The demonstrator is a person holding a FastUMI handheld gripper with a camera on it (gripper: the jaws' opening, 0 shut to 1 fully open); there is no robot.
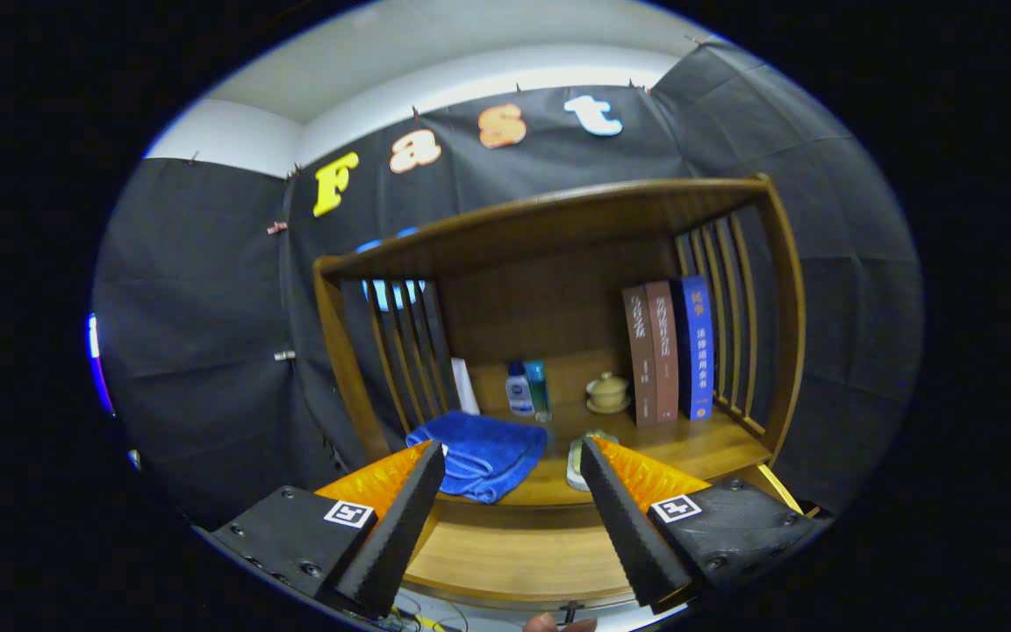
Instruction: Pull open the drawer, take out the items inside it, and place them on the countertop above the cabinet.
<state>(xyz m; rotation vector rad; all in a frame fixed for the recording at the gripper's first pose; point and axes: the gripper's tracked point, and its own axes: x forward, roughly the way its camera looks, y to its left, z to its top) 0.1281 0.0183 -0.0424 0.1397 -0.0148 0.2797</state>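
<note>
Gripper (512,456) spread wide, holding nothing, fingers over the countertop (699,443). Blue towel (481,454) lies just ahead of the left finger, 11 o'clock. Pale item (577,456), maybe a brush, partly hidden by the right fingertip, 1 o'clock. Books (670,351) beyond, 2 o'clock.

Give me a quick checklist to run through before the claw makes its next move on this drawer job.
1. Claw open with nothing between its fingers: ok.
2. Room on the countertop for more items: ok, bare wood beside the blue towel.
3. Towel lying safely: not ok, one edge hangs over the counter's front.
4. Drawer state below the counter: cannot tell, its front is out of view.
5. Pale object just ahead of the right finger, what it is: cannot tell, partly hidden.
6. Books, bottles and lidded cup standing well back: ok.
</note>
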